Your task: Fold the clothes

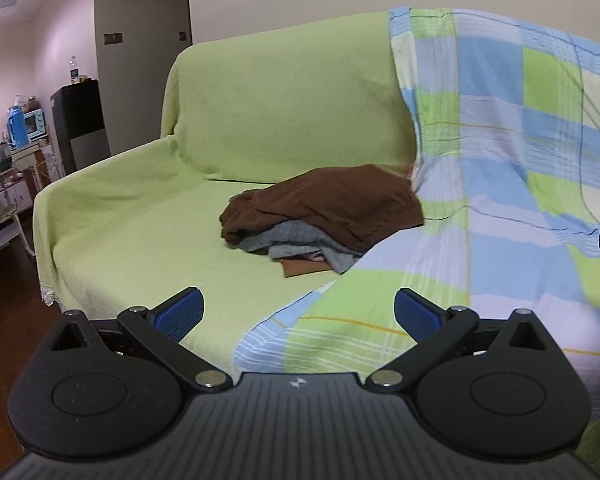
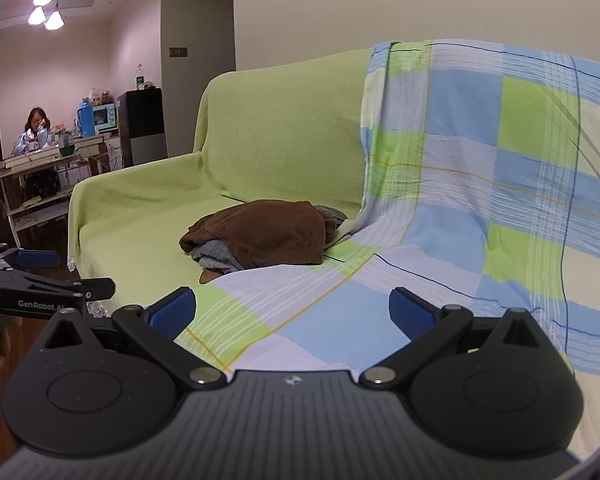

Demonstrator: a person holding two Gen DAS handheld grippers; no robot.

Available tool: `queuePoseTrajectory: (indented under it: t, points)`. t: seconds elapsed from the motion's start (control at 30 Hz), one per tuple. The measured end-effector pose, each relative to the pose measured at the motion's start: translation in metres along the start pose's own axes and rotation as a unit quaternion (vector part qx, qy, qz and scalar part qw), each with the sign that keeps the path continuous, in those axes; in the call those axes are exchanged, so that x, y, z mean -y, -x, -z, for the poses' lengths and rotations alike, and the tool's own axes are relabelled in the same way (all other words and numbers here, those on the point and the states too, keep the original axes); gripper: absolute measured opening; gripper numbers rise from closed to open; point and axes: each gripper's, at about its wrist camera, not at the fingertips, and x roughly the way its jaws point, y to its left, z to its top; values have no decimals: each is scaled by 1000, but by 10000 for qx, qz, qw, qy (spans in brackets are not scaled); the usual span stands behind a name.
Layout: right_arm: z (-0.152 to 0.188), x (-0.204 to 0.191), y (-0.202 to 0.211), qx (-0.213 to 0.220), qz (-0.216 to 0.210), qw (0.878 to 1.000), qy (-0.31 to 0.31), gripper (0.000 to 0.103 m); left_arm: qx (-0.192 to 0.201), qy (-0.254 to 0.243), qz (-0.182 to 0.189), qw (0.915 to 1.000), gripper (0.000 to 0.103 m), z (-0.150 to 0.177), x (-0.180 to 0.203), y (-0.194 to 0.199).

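A pile of clothes lies in the middle of the sofa seat: a brown garment (image 1: 332, 208) (image 2: 268, 232) on top of a grey one (image 1: 296, 242) (image 2: 214, 254). My left gripper (image 1: 299, 316) stands open in front of the sofa's edge, well short of the pile, with nothing between its blue pads (image 1: 180, 314). In the right wrist view my right gripper (image 2: 292, 314) is open too, held above the checked sheet (image 2: 440, 208). The left gripper (image 2: 40, 276) also shows at that view's left edge, with a hand under it.
The sofa (image 1: 260, 112) wears a light green cover; a blue, green and white checked sheet (image 1: 500, 160) drapes over its right half. A small brown flat thing (image 1: 300, 267) pokes out under the pile. Far left stand a cluttered table (image 2: 36, 164), a black fridge (image 2: 142, 124) and a seated person (image 2: 36, 128).
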Motion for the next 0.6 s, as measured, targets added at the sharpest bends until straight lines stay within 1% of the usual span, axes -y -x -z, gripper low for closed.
queuePoseTrajectory:
  t: [0.03,0.1,0.13,0.2,0.27,0.33,0.4,0.57,0.6]
  points:
    - [-1,-1,-3,-55,11,10000,25,102,-30,58,53,10000,102,1,-2,-1]
    - [-4,-4,-9,-165,33,9998,75,102,-168,323,157,9992,102,0,-22,-7]
    - [-5,-6,-12,-220,44,9997,100,102,-200,293,149,9993,102,-1,-24,-7]
    - [-7,-8,-18,-330,65,9993,149,102,-373,-76,-58,9993,102,-21,-6,-16]
    - [-10,-11,-24,-439,86,9988,198,102,-389,-91,-65,9992,102,-23,-8,-18]
    - [-19,-8,-46,-562,35,9982,187,102,-400,-88,-59,9991,102,-25,-12,-20]
    - [-15,6,-63,-506,-84,9986,120,102,-401,-184,-89,9990,102,-28,-1,-26]
    - [-16,3,-79,-537,-102,9984,123,102,-453,-214,-57,9987,102,-32,2,-33]
    - [-14,-1,-71,-499,-99,9986,165,102,-470,-208,-45,9987,102,-33,3,-34]
